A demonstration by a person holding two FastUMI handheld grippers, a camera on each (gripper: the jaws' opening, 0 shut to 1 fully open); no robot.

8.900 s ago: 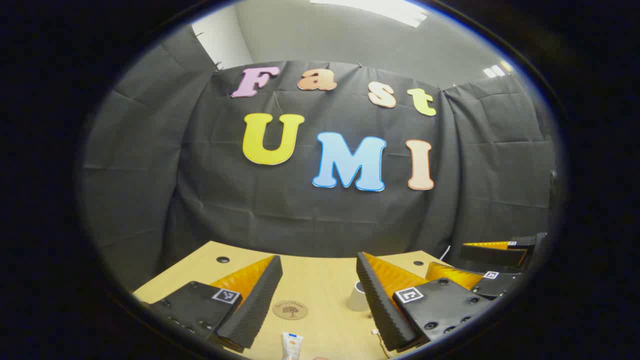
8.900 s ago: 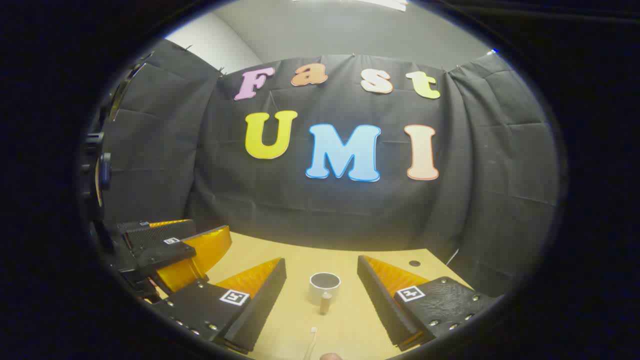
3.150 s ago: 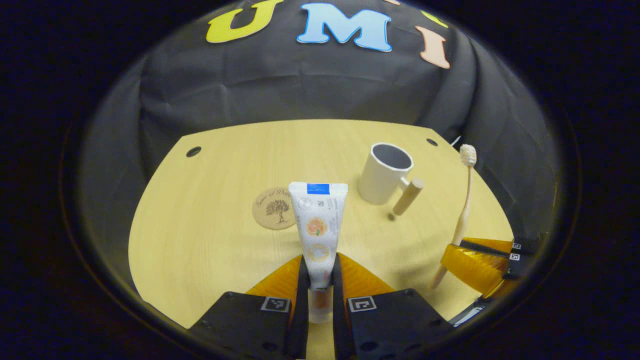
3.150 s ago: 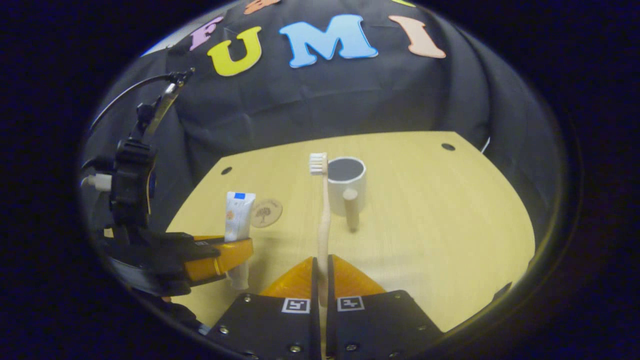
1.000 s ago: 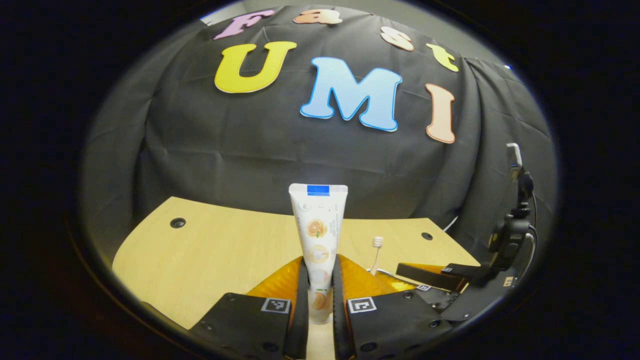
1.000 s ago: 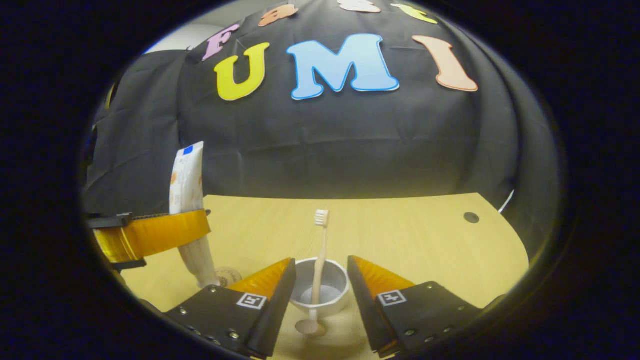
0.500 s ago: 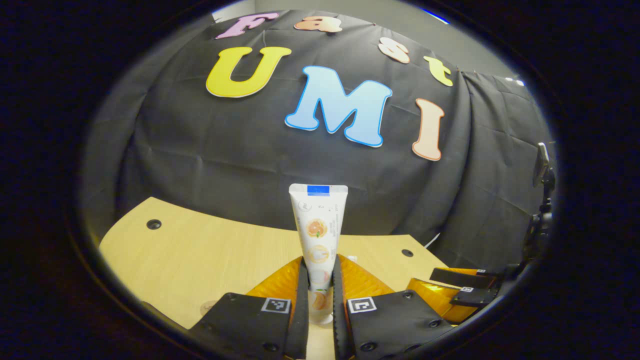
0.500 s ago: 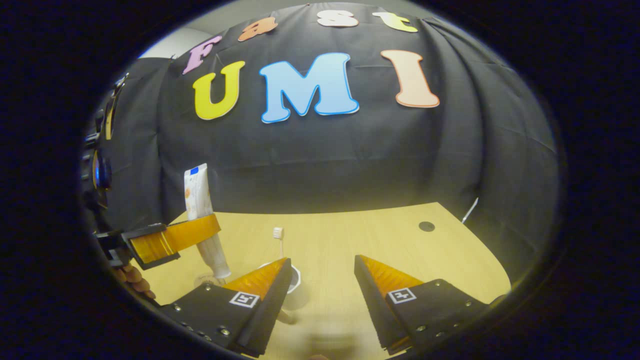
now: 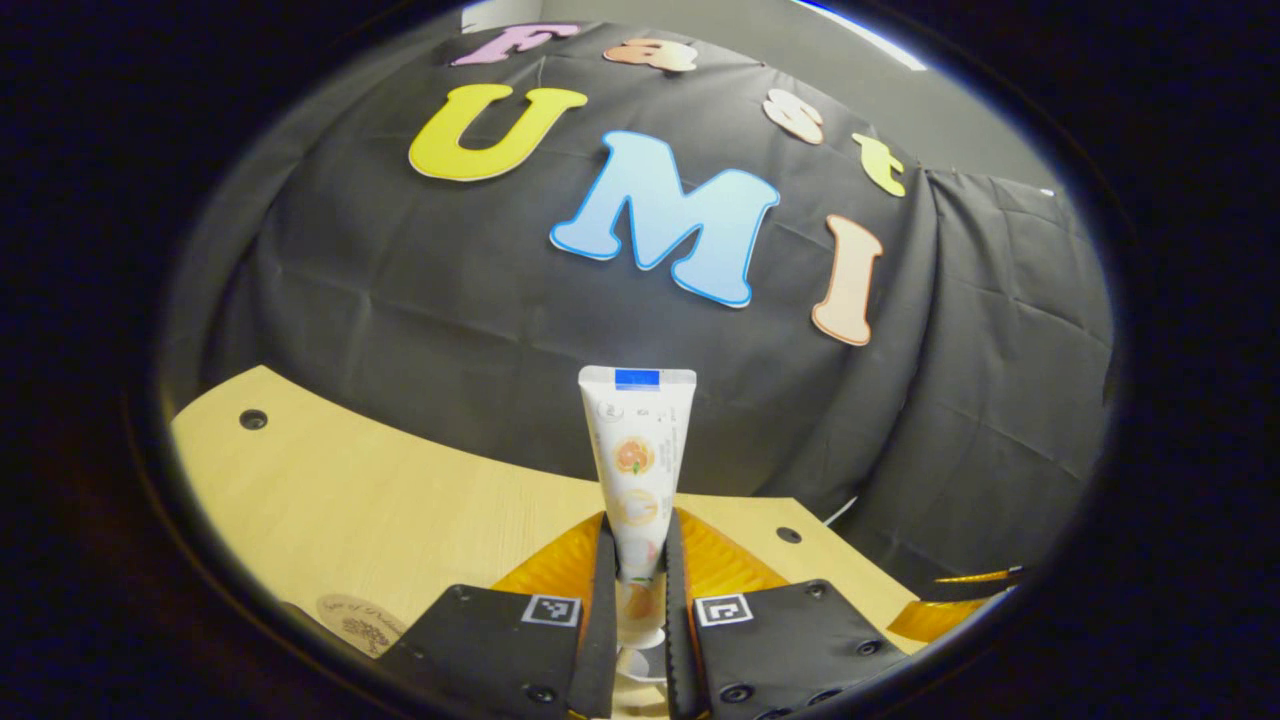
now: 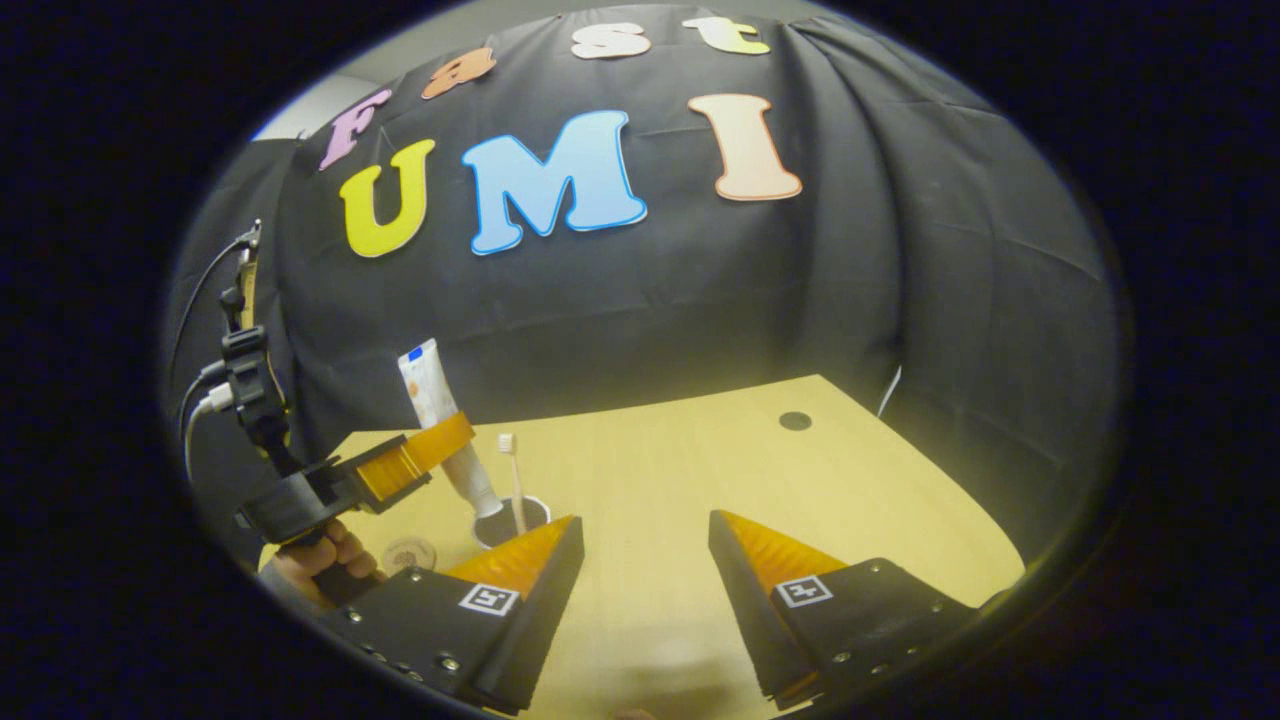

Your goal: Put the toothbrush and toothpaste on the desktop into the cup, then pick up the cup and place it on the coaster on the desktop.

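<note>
My left gripper [image 9: 636, 545] is shut on the white toothpaste tube [image 9: 637, 450], which stands upright with its cap end down. In the right gripper view the left gripper [image 10: 425, 450] holds the toothpaste tube [image 10: 428, 390] tilted, its cap at the mouth of the white cup [image 10: 503, 524]. The toothbrush [image 10: 512, 480] stands in that cup with its bristles up. My right gripper [image 10: 640, 545] is open, with nothing between its fingers, to the right of the cup. The round coaster [image 10: 408, 553] lies left of the cup and is also seen as the coaster [image 9: 360, 620] at the lower left.
The wooden table [image 10: 700, 470] has a cable hole [image 10: 795, 420] near its far right corner and another hole [image 9: 253, 419] at the far left. A hand [image 10: 320, 560] holds the left gripper's handle. Black cloth walls close the back.
The right gripper has drawn back to the right, away from the cup. The left gripper has carried the toothpaste over to the cup, with its cap now at the rim.
</note>
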